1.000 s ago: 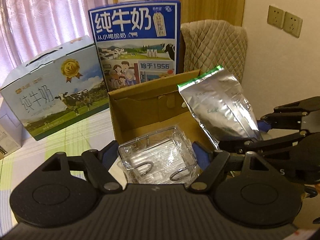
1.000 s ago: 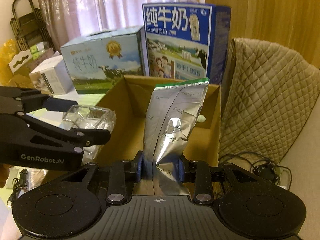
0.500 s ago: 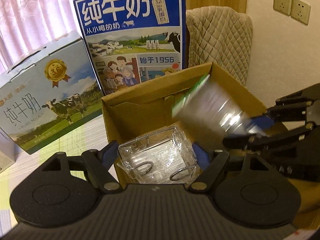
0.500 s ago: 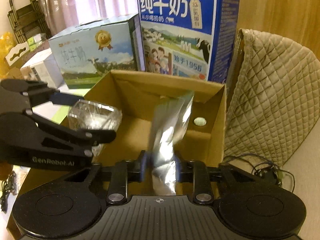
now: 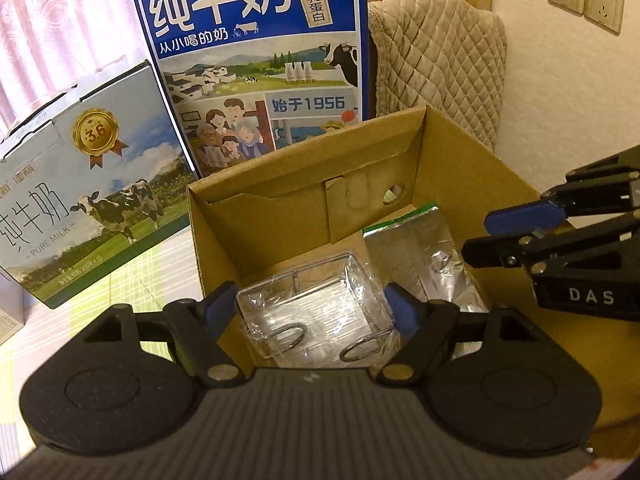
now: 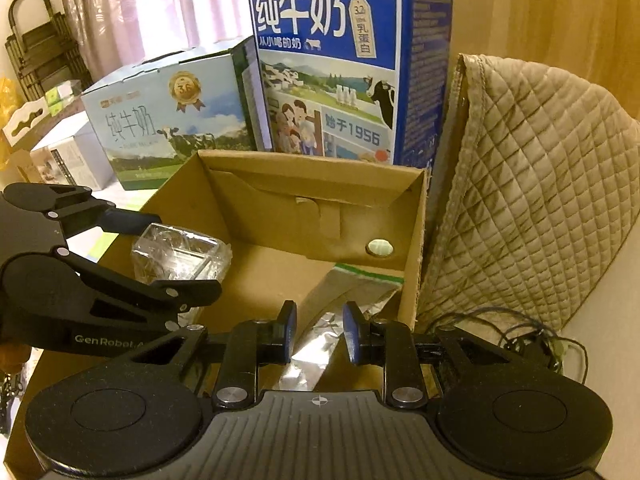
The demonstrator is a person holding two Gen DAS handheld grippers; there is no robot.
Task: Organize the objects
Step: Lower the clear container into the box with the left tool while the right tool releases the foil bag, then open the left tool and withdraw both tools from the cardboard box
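My left gripper (image 5: 314, 308) is shut on a clear plastic-wrapped wire holder (image 5: 316, 312) and holds it over the near left edge of an open cardboard box (image 5: 272, 220). A silver foil pouch (image 5: 420, 256) with a green top strip lies flat on the box floor at the right. Just above the pouch hangs my right gripper (image 5: 492, 236). In the right wrist view my right gripper (image 6: 320, 330) is open by a narrow gap with nothing held, and the pouch (image 6: 356, 292) lies below it in the box (image 6: 280, 208). The left gripper (image 6: 176, 260) carries the wrapped holder (image 6: 180, 252) at the left.
A tall blue milk carton case (image 5: 256, 60) stands behind the box, and a pale milk case (image 5: 80, 200) lies to its left. A quilted beige cover (image 6: 520, 180) rises at the right, with tangled cables (image 6: 520, 340) at its foot. Small boxes (image 6: 64, 152) sit far left.
The right gripper has let go of the foil pouch, which dropped from upright to flat on the box floor. Both grippers have moved forward over the box, the left still gripping the wrapped holder.
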